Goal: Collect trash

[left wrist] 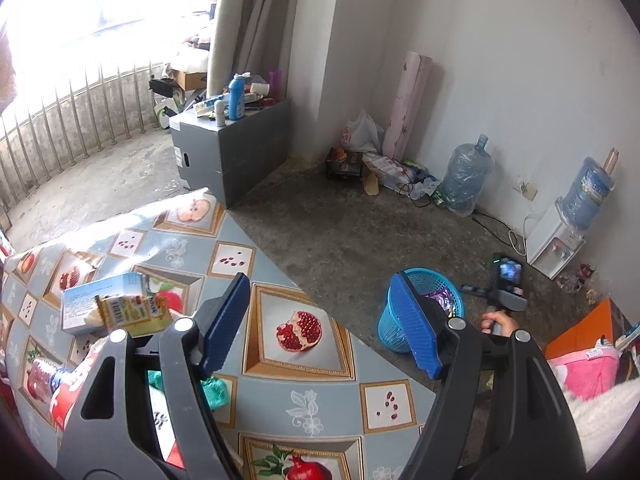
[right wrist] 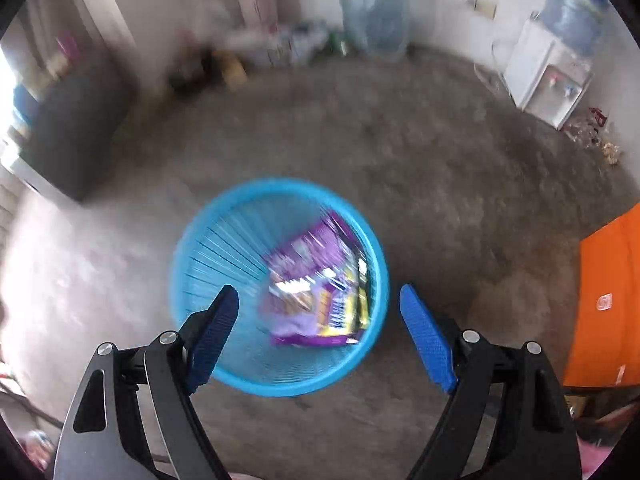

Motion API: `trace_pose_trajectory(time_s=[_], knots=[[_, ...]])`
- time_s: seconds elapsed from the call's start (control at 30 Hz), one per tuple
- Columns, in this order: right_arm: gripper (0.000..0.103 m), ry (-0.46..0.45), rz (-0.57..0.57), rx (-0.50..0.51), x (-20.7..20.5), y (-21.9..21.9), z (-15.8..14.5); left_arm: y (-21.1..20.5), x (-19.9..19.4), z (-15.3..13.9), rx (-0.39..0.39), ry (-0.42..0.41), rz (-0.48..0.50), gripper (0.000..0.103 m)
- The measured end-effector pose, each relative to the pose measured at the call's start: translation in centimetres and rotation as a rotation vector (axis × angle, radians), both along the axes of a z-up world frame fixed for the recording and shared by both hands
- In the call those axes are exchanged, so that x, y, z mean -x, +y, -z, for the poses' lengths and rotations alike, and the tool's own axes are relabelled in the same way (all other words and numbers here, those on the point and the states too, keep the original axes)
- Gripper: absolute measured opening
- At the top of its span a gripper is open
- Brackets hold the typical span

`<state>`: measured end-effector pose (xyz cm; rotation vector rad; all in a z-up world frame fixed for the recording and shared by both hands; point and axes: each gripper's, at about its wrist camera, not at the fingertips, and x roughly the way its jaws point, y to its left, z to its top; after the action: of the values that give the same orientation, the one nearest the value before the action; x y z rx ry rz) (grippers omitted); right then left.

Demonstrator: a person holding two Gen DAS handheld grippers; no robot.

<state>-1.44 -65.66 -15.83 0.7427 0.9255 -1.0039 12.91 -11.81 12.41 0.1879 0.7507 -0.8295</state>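
right gripper point(right wrist: 318, 334) jaws wide apart, empty, over round blue plastic mesh basket point(right wrist: 200, 264) w/ purple snack wrapper point(right wrist: 316, 280) mid-frame; left gripper point(left wrist: 320, 326) likewise agape above fruit-print tablecloth point(left wrist: 280, 380).

A grey-blue tablecloth point(left wrist: 280, 384) printed with gold-framed red pomegranates and an apple covers the table. A bright blue mesh basket point(right wrist: 208, 256) on the grey floor point(right wrist: 440, 160) holds a purple and yellow wrapper point(right wrist: 316, 288). Both grippers carry blue ribbed pads point(left wrist: 228, 320) on black frames. An orange box point(right wrist: 608, 304) stands nearby.
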Motion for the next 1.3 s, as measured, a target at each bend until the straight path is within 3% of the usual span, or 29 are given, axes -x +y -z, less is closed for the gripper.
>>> trace_pose_trajectory(time_s=[0.13, 0.23, 0.3, 0.47, 0.67, 0.8, 0.9, 1.0, 1.2, 1.3], knots=[[0.081, -0.172, -0.077, 0.089, -0.2, 5.1, -6.1, 2.3, 1.1, -1.4, 0.022, -0.032, -0.035, 0.073], [0.088, -0.237, -0.172, 0.138, -1.3, 8.1, -10.4, 4.5, 1.9, -2.3, 0.045, -0.055, -0.075, 0.075], [0.091, -0.264, -0.226, 0.165, -1.6, 10.3, -11.2, 6.0, 2.3, -2.7, 0.058, -0.058, -0.103, 0.076], [0.096, -0.319, -0.381, 0.249, -3.1, 16.7, -16.8, 11.1, 3.0, -3.3, 0.085, -0.071, -0.217, 0.081], [0.096, -0.295, -0.521, 0.378, -4.4, 23.4, -19.3, 18.4, 3.7, -3.2, 0.098, -0.087, -0.401, 0.083], [0.096, -0.34, -0.655, 0.415, -5.3, 27.1, -20.4, 22.9, 3.7, -1.9, 0.105, -0.056, -0.515, 0.084], [0.096, -0.435, -0.737, 0.385, -5.4, 29.0, -21.4, 25.2, 3.7, -0.1, 0.109, -0.005, -0.568, 0.084], [0.096, -0.548, -0.842, 0.288, -5.7, 30.8, -22.1, 26.4, 3.5, 1.8, 0.109, 0.041, -0.585, 0.084], [0.096, -0.635, -1.031, -0.011, -7.8, 34.3, -20.8, 27.8, 3.1, 4.7, 0.141, 0.103, -0.59, 0.084], [0.096, -0.622, -1.088, -0.064, -8.6, 36.3, -19.6, 27.6, 2.9, 6.0, 0.171, 0.157, -0.542, 0.084]])
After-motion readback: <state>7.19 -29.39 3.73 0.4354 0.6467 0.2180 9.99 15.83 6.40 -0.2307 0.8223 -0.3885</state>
